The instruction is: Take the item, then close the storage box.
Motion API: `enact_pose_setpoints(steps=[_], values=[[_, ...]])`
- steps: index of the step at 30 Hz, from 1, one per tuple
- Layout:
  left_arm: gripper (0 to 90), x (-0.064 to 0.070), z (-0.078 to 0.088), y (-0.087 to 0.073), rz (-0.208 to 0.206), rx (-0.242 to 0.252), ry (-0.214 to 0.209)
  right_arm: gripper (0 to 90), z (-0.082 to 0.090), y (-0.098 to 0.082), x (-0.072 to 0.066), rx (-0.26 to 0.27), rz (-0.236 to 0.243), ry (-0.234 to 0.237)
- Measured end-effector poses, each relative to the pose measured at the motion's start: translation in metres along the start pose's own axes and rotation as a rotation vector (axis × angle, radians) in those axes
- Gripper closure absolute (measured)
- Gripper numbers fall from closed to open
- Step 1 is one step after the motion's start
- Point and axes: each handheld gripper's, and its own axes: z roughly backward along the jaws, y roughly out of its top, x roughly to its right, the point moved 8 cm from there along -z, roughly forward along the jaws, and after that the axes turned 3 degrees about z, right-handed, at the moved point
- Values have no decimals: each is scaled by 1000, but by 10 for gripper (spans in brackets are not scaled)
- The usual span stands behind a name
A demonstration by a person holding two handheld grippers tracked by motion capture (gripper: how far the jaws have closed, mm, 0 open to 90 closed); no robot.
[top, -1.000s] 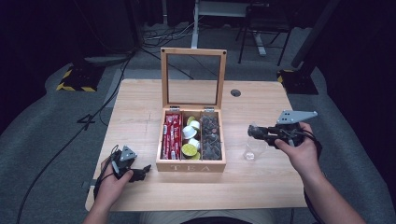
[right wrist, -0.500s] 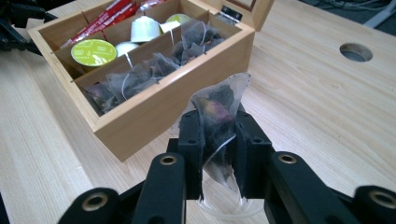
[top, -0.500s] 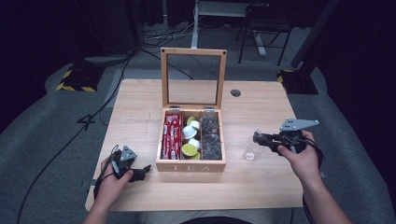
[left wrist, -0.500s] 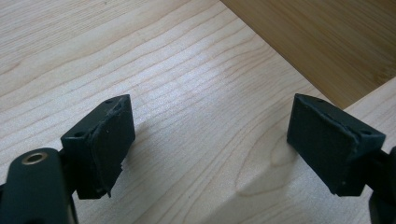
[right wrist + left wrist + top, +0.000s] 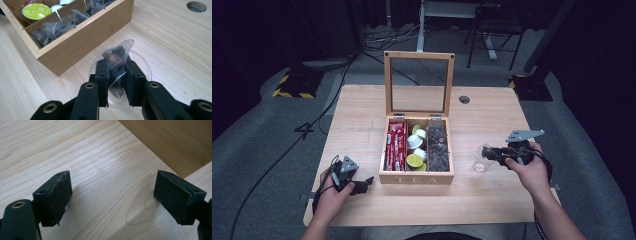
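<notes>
Wooden table (image 5: 175,37), translucent tea bag (image 5: 117,56) (dark leaves)

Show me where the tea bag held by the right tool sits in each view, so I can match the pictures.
High view: too small to make out; the right tool holds its tip over the clear glass, right of the tea box.
Left gripper view: not in it.
Right gripper view: centre, the tea bag pinched between the black pads, over the glass's rim.
Shared landmark: the tea box, upper left in the right gripper view.
</notes>
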Motion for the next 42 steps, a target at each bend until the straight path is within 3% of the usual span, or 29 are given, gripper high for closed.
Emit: enact_pose_setpoints(steps=[4,8,9,15,26,28,33,42], values=[[156,0,0,0,-1,-1,0,604,-2,-3,1,-5,-11,3],[156,0,0,0,-1,0,0,551,1,-2,1,8,-13,-4],[156,0,0,0,-1,0,0,504,2,1,1,30,-11,-1],[157,0,0,0,-2,0,3,417,2,6,0,58,-20,10],[154,0,-1,1,-2,2,-5,333,6,29,1,148,-47,15],[153,0,-1,1,-5,1,-7,320,7,34,4,162,-48,-5],[145,0,-2,2,-10,-1,-12,302,14,51,13,189,-26,-49],[146,0,-2,2,-11,0,-10,294,20,90,21,223,38,-79]])
